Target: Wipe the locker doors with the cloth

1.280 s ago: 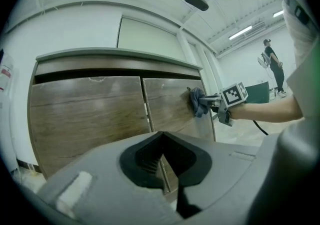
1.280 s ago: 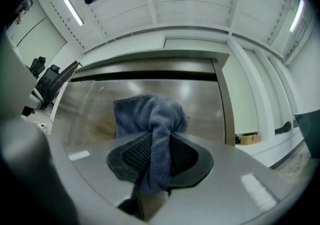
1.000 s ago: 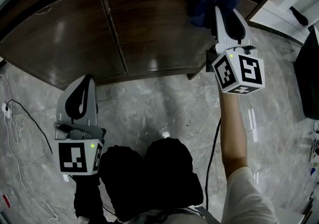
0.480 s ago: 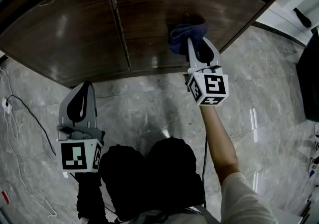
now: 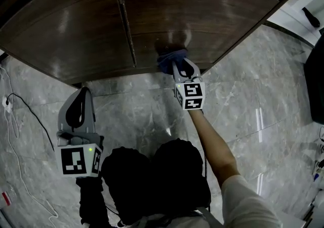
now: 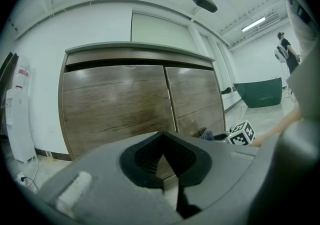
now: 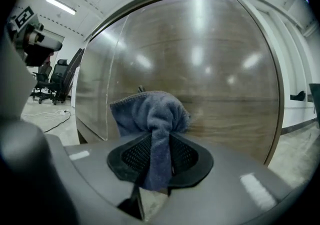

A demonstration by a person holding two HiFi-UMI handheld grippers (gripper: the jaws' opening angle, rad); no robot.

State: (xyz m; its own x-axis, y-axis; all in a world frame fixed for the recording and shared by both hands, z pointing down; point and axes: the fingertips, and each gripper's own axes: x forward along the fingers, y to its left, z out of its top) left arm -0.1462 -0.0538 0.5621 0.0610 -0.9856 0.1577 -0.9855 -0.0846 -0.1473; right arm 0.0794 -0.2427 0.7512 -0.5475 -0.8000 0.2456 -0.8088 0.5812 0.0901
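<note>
Two dark wooden locker doors fill the top of the head view, the left door (image 5: 66,29) and the right door (image 5: 212,14). A blue cloth (image 5: 166,61) is bunched against the lower part of the right door, near its bottom edge. My right gripper (image 5: 177,66) is shut on this cloth (image 7: 150,114), which bulges out past the jaws and touches the wood. My left gripper (image 5: 84,92) hangs lower at the left, away from the doors, shut with nothing in it. From the left gripper view the doors (image 6: 120,104) stand ahead.
Grey marble floor (image 5: 136,110) lies below the locker. A thin cable (image 5: 30,115) trails at the left. The person's dark trousers (image 5: 152,181) are at the bottom. White furniture (image 5: 298,4) stands at the right. Office chairs (image 7: 50,86) show far left.
The right gripper has carried the cloth down the right door, from its upper right part to near its bottom edge. The left gripper has sunk a little.
</note>
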